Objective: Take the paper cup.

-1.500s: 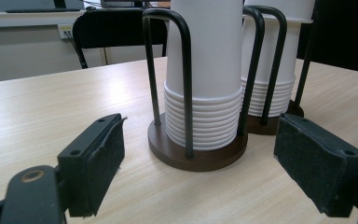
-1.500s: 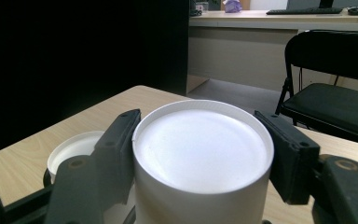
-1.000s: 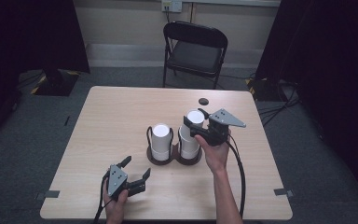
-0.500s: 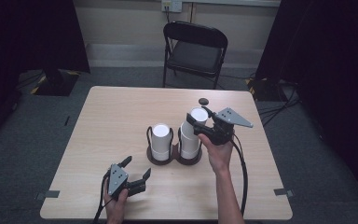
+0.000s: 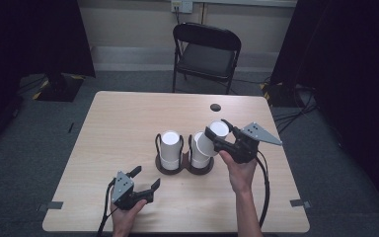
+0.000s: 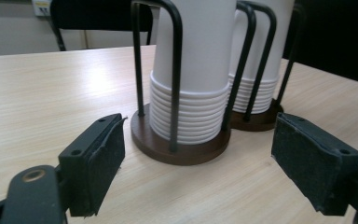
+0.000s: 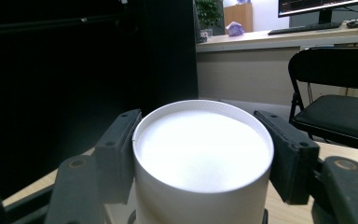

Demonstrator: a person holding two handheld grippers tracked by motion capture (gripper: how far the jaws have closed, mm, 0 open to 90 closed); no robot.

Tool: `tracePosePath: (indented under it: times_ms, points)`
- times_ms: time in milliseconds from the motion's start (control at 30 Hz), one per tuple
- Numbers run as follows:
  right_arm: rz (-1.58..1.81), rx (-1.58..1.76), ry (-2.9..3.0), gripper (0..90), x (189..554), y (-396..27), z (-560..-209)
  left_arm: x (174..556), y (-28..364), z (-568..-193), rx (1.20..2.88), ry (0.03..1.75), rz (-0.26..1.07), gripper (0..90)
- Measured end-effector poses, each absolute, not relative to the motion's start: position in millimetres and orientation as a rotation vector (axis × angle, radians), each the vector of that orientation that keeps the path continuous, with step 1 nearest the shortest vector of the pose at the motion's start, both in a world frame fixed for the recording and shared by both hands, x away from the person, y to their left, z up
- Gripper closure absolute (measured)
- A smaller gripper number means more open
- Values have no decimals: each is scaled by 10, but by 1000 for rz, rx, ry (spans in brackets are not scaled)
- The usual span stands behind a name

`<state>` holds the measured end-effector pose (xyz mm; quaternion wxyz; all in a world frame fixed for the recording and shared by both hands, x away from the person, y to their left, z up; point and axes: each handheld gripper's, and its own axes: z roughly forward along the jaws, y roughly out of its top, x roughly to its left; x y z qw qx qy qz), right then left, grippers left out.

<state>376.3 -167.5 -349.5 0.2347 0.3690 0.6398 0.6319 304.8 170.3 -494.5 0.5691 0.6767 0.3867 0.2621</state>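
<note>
Paper cup [image 5: 212, 137], tilted, right of frame centre, pinched between pads of right gripper [image 5: 220, 139], its base touching right-hand stack [image 5: 199, 155]. Second stack [image 5: 170, 149] upright just left, both in wire-looped holder [image 5: 183, 168]. Left gripper [image 5: 145, 178], lower left, spread wide, apart from holder. Folding chair [image 5: 206, 54] behind table [image 5: 118, 123].

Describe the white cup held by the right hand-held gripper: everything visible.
The white cup is plain, paper-looking, upside down with its flat recessed base showing. It tilts toward the table's right side, partly lifted off the right stack in the wire-and-wood holder. The right hand-held gripper clamps its sides near the base.
</note>
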Motion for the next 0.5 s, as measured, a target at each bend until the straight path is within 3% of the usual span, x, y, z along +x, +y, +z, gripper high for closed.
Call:
tracePosePath:
  times_ms: [500]
  points:
    - [1815,1072,1748,350,3468,-1793,-3618,3113,1526,-4827,1577,805,510,242]
